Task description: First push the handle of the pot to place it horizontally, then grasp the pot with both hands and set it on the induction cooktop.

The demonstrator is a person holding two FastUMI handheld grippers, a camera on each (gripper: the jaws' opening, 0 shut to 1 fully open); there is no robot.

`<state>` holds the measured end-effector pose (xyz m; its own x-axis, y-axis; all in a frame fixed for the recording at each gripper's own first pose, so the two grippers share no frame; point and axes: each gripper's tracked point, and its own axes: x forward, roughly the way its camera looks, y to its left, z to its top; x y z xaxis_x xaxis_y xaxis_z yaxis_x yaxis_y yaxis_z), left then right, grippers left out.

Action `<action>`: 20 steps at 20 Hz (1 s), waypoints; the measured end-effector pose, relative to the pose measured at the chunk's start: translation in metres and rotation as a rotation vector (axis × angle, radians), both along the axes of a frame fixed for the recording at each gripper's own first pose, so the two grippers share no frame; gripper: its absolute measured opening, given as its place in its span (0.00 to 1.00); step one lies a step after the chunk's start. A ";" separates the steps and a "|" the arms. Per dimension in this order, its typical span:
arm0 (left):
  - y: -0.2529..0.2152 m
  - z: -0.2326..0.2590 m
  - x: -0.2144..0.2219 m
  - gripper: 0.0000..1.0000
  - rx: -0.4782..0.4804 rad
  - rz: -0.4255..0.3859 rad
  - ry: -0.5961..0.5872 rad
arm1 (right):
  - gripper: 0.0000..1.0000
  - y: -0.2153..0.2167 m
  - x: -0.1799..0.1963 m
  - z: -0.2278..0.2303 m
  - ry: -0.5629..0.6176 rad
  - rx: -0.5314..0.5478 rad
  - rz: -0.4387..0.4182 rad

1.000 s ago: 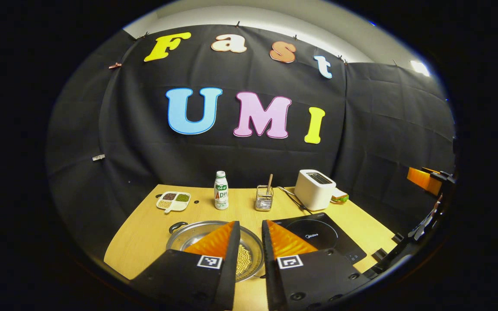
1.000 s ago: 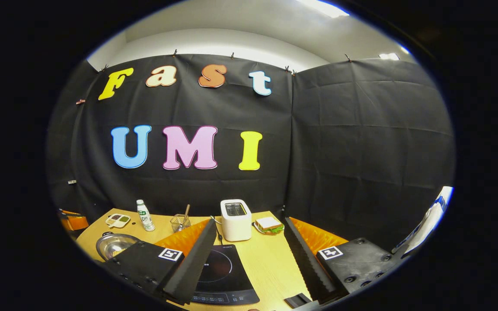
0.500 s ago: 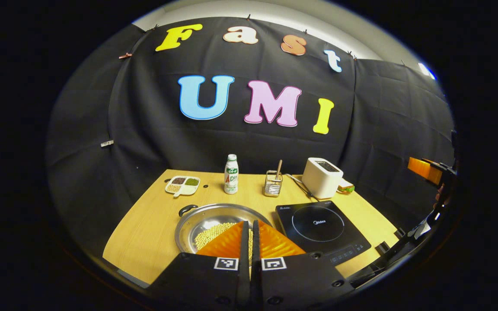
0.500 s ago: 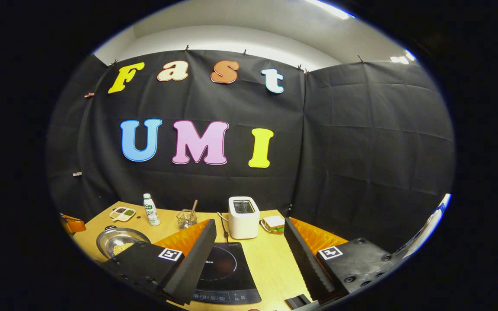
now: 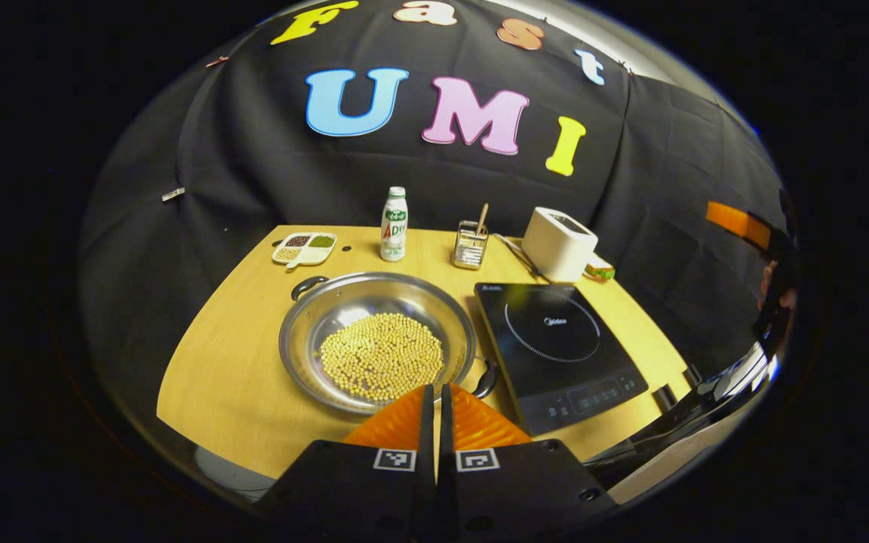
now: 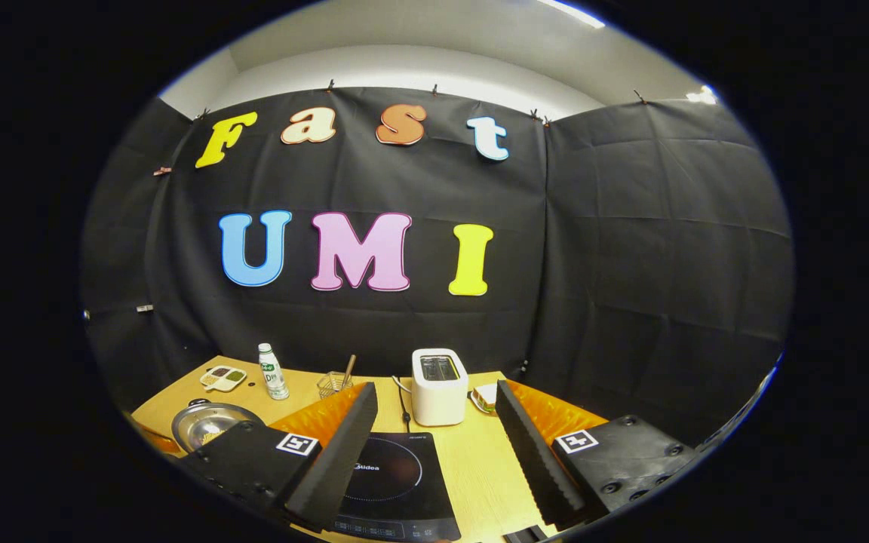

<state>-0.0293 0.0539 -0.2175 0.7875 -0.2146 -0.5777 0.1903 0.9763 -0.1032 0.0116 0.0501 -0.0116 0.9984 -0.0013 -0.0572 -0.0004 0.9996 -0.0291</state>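
Note:
A steel pot [image 5: 306, 324] with soybeans [image 5: 382, 356] in it sits on the wooden table, left of the black induction cooktop [image 5: 559, 339]. Its two black handles lie on a diagonal, one at the far left [image 5: 308, 285] and one at the near right [image 5: 486, 379]. My left gripper [image 5: 434, 391] is shut with nothing between its fingers, and its tips hang over the pot's near rim, just left of the near handle. My right gripper [image 6: 434, 388] stands wide open above the cooktop [image 6: 397, 483], holding nothing. The pot [image 6: 193, 419] lies far to its left.
Along the back of the table [image 5: 231, 377] stand a divided dish of grains [image 5: 305, 247], a bottle [image 5: 394, 224], a wire holder with a stick [image 5: 469, 245], a white toaster [image 5: 559, 243] and a sandwich [image 5: 599, 268]. The toaster's cord runs towards the cooktop.
My left gripper went from slightly open to shut and tilted down, so the whole pot and its beans now show. The right gripper stayed open and shifted only slightly.

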 end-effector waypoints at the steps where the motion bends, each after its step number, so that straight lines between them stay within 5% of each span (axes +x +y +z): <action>1: -0.004 -0.011 -0.001 0.05 0.011 -0.010 0.020 | 0.98 0.001 0.004 -0.003 0.009 0.000 0.008; 10: -0.034 -0.074 0.013 0.05 0.101 -0.109 0.177 | 0.98 -0.002 0.026 -0.015 0.037 -0.002 0.052; 20: -0.065 -0.110 0.038 0.05 0.157 -0.210 0.257 | 0.98 -0.036 0.026 -0.029 0.077 -0.004 -0.010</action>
